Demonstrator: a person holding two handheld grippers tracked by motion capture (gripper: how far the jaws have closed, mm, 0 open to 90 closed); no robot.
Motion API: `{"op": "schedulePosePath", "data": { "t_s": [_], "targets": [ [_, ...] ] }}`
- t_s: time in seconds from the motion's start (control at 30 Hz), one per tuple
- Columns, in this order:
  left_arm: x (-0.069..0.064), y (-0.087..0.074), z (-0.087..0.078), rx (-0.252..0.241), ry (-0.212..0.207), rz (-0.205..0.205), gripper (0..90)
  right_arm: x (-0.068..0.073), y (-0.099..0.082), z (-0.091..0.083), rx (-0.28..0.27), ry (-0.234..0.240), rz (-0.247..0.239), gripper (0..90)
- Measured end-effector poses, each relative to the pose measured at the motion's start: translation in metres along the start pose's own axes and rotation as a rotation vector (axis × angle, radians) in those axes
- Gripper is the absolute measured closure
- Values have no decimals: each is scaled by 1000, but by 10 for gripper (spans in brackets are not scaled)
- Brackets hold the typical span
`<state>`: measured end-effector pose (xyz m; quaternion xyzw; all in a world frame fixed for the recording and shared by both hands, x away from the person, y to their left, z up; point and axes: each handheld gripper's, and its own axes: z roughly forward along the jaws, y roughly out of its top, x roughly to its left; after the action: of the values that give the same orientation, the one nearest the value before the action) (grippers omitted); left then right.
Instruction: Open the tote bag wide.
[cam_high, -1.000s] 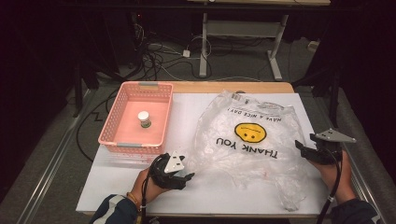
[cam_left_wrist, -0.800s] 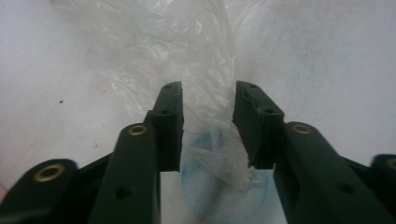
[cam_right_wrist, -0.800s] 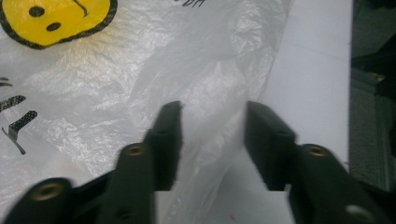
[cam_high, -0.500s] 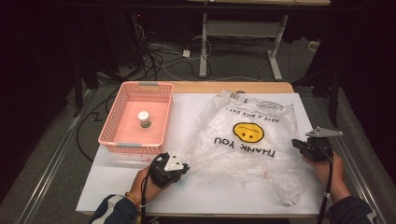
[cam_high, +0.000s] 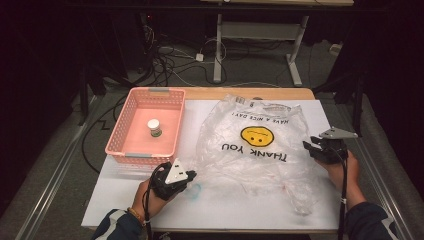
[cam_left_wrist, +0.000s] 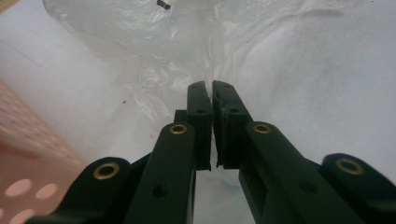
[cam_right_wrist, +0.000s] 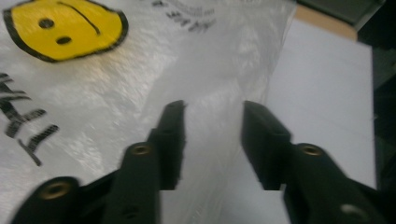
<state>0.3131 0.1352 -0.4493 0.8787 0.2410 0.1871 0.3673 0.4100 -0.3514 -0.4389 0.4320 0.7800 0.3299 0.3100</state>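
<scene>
I see the clear plastic bag (cam_high: 255, 145), printed with a yellow smiley face (cam_high: 257, 135), lying crumpled on the white worktop (cam_high: 210, 212), right of centre. My left claw (cam_left_wrist: 211, 93) is clenched on a fold of film at the bag's near left edge, the jaws nearly meeting. My right claw (cam_right_wrist: 212, 123) is released at the bag's right edge; its jaws have just been opening and straddle the film without pressing it. Further left stands a pink basket (cam_high: 122, 131) holding a small white jar (cam_high: 154, 127).
</scene>
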Motion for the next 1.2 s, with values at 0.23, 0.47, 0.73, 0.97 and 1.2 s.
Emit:
{"op": "schedulePosePath", "data": {
  "t_s": [0.23, 0.47, 0.73, 0.97, 1.2],
  "targets": [
    [2, -1, -1, 7, 35, 3, 824, 42, 22, -28, -128, 187, -136, 467],
    [8, -5, -4, 18, 56, -5, 827, 27, 16, -15, -61, -9, -105, 458],
    [12, -7, -4, 23, 67, -21, 778, -23, -20, 20, 78, 95, 145, 736],
    [9, -10, -24, -94, 122, -22, 270, -16, -29, -1, 96, 85, 98, 900],
    [12, -22, -47, -141, 180, -47, 231, 2, -50, -36, 104, 39, 113, 885]
  ]
}}
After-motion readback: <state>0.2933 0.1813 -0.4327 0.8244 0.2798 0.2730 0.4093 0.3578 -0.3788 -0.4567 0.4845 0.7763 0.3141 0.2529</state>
